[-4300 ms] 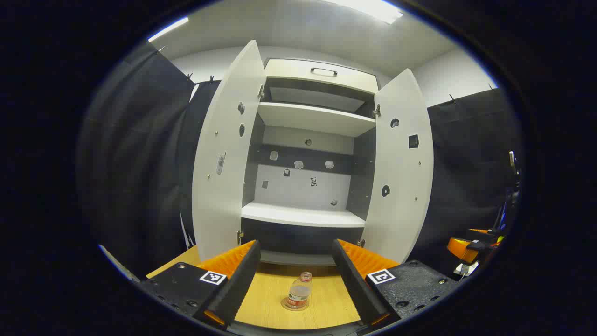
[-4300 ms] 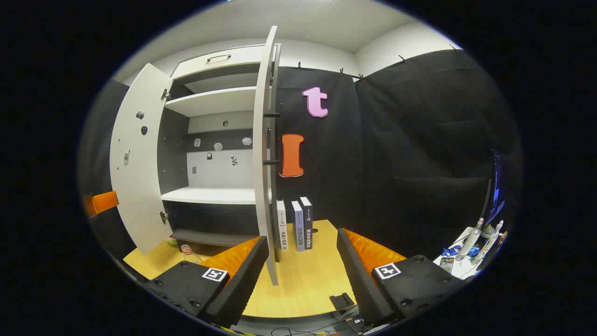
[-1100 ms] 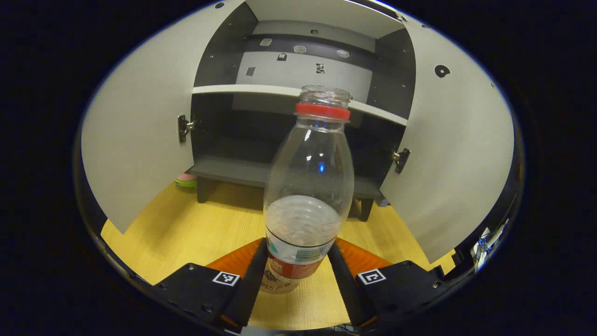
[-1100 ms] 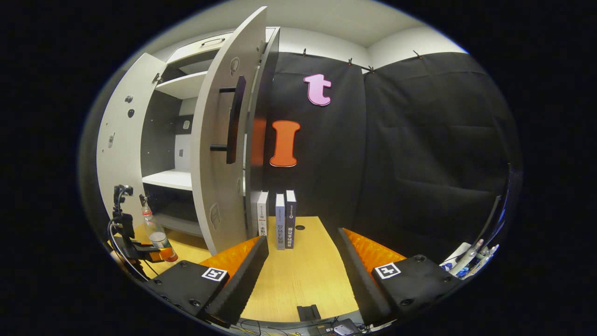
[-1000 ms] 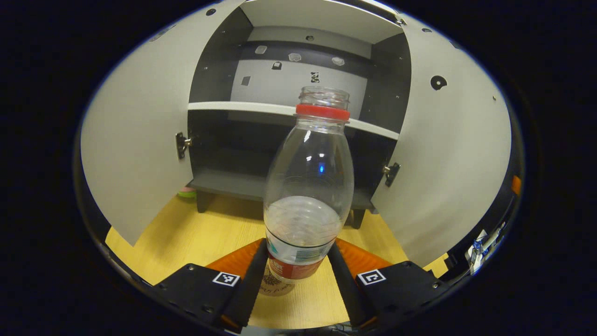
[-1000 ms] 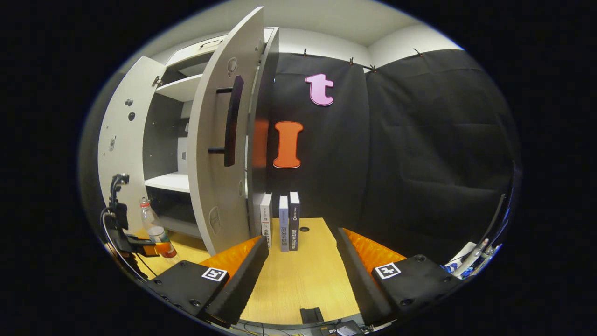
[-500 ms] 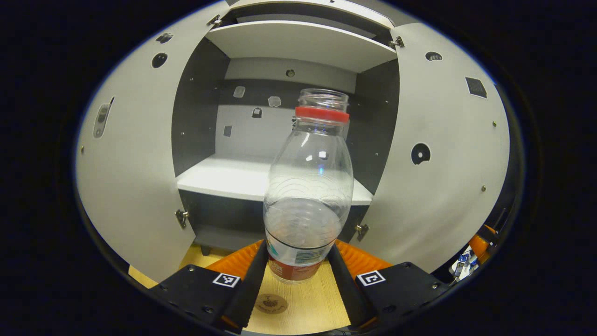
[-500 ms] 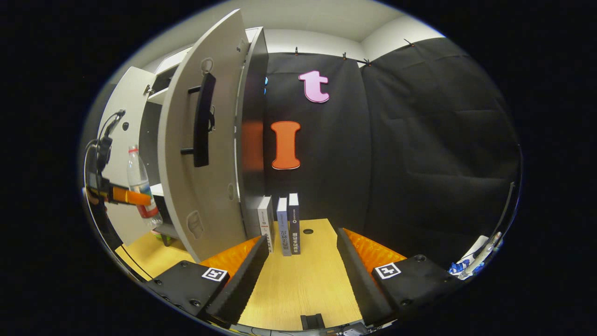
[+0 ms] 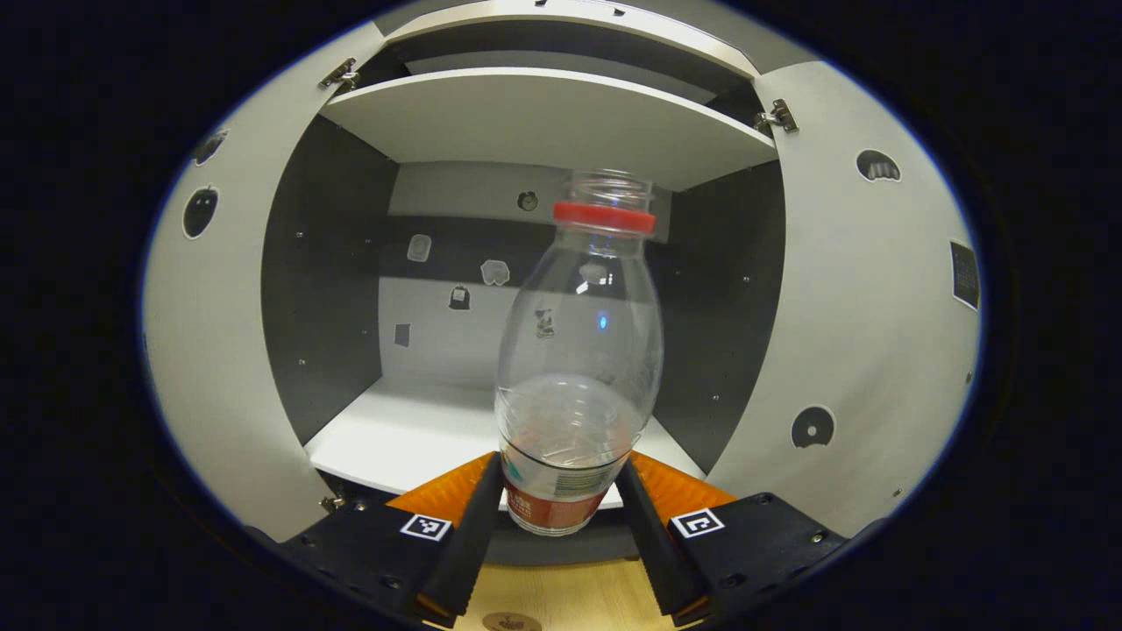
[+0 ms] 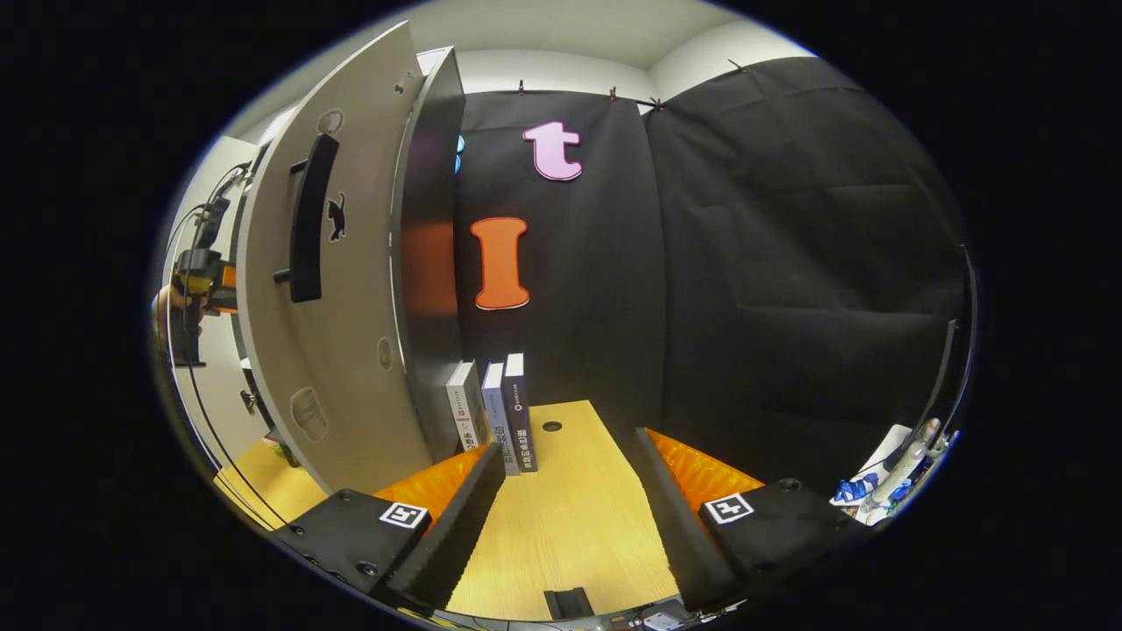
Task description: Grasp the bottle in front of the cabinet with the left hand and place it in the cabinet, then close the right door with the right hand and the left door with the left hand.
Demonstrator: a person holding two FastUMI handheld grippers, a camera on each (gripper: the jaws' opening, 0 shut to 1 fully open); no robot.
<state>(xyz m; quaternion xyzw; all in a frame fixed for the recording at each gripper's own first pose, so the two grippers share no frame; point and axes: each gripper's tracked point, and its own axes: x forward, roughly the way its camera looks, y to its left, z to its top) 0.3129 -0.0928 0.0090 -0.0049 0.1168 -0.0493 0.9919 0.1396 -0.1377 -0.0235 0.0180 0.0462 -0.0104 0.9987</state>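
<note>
Hand-held gripper, left (image 9: 559, 517): both fingers clamped on the lower, labelled part of the bottle (image 9: 574, 368), holding it upright and clear of the worktop (image 9: 561, 600).

Bottle: clear plastic, uncapped, red ring at the neck, a little liquid low in the body. Held in front of the open cabinet (image 9: 543, 114), with its base just above the front edge of the white shelf (image 9: 412, 434); whether it is already over the shelf cannot be told.

Cabinet: dark side walls, pale back panel carrying small stickers, a second shelf above. Left door (image 9: 202, 368) and right door (image 9: 868, 333) both swung wide open.

Hand-held gripper, right (image 10: 565, 517): fingers spread apart with nothing between them, above the bare wooden worktop (image 10: 570, 535).

Right door, outer face (image 10: 342, 315): seen in the right gripper view with a dark bar handle (image 10: 307, 219), standing open.

Books (image 10: 495, 416): three, upright on the worktop beside the cabinet's side.

Left hand-held gripper, far view (image 10: 206, 280): seen past the door's edge, at the far left of the right gripper view.
</note>
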